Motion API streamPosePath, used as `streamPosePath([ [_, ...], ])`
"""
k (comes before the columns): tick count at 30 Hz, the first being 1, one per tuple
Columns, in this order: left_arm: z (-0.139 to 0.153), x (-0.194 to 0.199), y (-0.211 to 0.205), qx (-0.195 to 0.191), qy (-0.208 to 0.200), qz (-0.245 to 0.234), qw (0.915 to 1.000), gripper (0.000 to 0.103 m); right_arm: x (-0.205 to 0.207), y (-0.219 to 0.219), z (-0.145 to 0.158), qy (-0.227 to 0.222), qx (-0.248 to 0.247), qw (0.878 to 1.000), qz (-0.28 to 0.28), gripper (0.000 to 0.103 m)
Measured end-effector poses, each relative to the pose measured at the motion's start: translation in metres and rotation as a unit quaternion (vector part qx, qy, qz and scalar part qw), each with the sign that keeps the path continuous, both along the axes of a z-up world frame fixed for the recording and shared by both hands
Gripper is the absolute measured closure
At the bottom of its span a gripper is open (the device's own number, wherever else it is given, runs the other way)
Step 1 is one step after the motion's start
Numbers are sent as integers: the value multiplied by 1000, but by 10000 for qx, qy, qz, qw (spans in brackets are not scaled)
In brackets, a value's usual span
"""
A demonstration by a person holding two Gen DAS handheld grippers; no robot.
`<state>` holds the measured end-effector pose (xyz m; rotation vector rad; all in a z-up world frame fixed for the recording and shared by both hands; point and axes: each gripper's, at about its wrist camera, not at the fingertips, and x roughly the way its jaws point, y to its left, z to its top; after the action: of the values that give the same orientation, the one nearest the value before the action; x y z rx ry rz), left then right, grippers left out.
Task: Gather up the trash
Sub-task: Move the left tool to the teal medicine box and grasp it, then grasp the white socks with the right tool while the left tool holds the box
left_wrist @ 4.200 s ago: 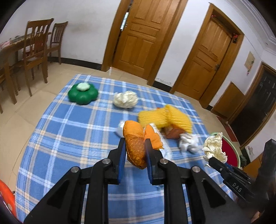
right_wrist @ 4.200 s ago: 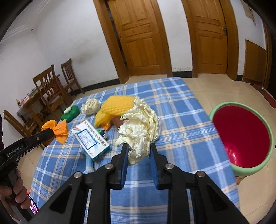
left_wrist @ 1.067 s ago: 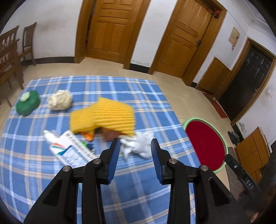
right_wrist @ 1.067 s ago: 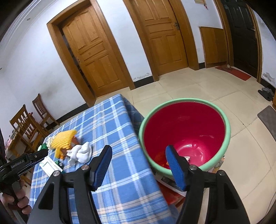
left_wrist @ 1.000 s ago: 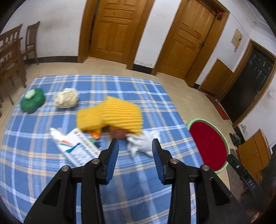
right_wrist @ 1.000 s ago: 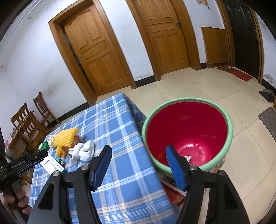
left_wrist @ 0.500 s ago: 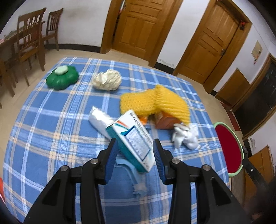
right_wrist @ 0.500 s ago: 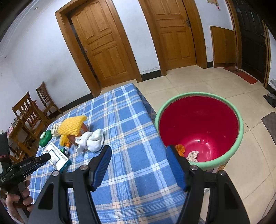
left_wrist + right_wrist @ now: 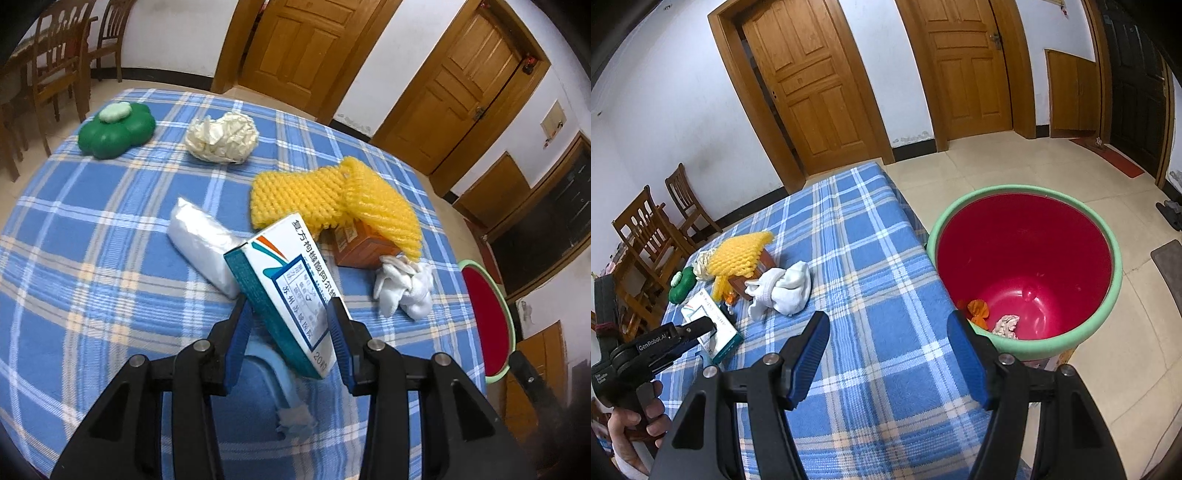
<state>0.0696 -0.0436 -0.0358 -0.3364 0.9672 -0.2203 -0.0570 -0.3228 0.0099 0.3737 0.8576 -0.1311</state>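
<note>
Left gripper [image 9: 288, 325]: we see its blue pads on either side of the white-and-teal box [image 9: 286, 291]; whether they press it we cannot tell.
Box: tilted, its far end beside the clear plastic bag [image 9: 203, 243], its near end over a pale blue strip [image 9: 284, 384].
Right gripper [image 9: 886, 350]: we hold it spread wide with nothing in it, above the table's right edge.
Bin [image 9: 1108, 295]: red inside, green rim, on the floor just beside that edge; orange and pale scraps lie at its bottom.
Table [image 9: 871, 332]: the blue plaid cloth near us is bare.
Remaining trash: yellow foam net [image 9: 332, 195] over an orange box [image 9: 358, 243], white wad [image 9: 402, 288] near the right edge, cream wad [image 9: 221, 138], green flower-shaped piece [image 9: 116, 131] toward the far left edge.
</note>
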Motion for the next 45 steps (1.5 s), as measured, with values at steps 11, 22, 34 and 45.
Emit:
streamPosePath([
  [11,-3,9,-23,-479,-91,-468,9977,68,9,8,-10,143,6,9998,104,34],
  [22,-15,16,-43,-573,307,-548,9964,59,9,2,-16,187,80,9998,46,34],
  [34,-12,8,-62,-480,1,-919,9946,76,9,-1,-18,212,116,9997,42,34],
  [45,28,-1,-40,-297,-710,-805,9938,85,27,22,-16,181,74,9991,365,34],
])
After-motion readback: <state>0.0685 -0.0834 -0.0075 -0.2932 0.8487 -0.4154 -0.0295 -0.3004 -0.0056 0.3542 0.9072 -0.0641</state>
